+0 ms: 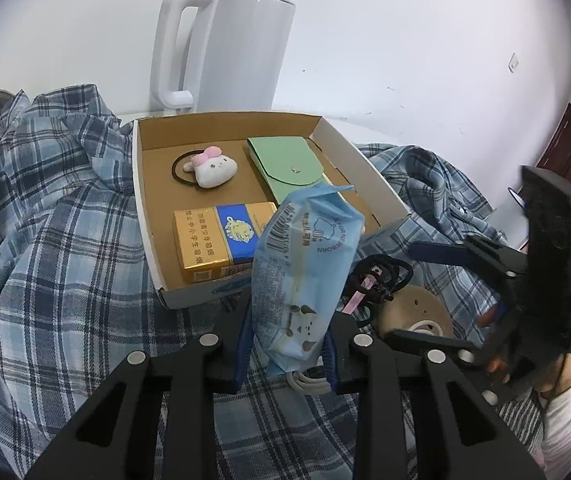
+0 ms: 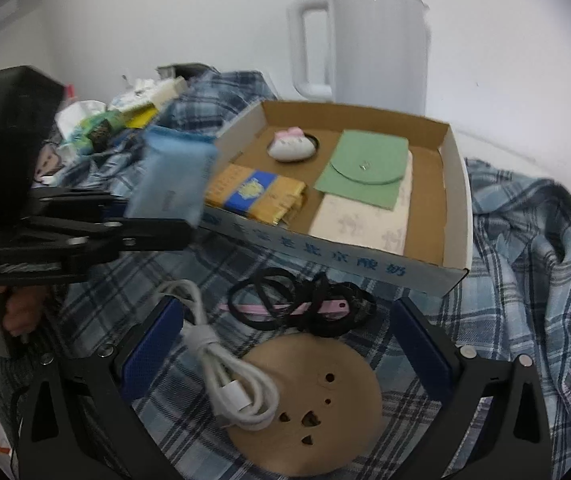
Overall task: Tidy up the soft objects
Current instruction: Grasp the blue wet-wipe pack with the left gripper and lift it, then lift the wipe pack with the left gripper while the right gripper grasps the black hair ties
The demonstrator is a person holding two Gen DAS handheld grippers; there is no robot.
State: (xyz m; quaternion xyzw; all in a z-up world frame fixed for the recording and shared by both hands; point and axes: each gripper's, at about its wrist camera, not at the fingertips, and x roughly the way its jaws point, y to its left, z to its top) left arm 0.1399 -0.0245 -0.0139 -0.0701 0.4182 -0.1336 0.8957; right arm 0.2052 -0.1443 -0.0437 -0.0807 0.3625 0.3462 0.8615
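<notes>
left claw (image 1: 289, 356): clamped on blue wipes pack (image 1: 305, 272), held above plaid shirt (image 1: 57, 240) at near edge of cardboard box (image 1: 141, 200); print reads "newborn", "0+", barcode. right claw (image 2: 285, 344): apart, empty, over white cable (image 2: 229, 376), black hair ties (image 2: 305, 304), tan disc (image 2: 309, 396). box holds plush hair tie (image 1: 209, 168), green pouch (image 1: 289, 168), gold-blue carton (image 1: 221, 240) with chinese print. white kettle (image 1: 229, 48) behind.

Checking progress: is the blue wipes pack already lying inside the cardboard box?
No, the left gripper holds the blue wipes pack outside the cardboard box.
</notes>
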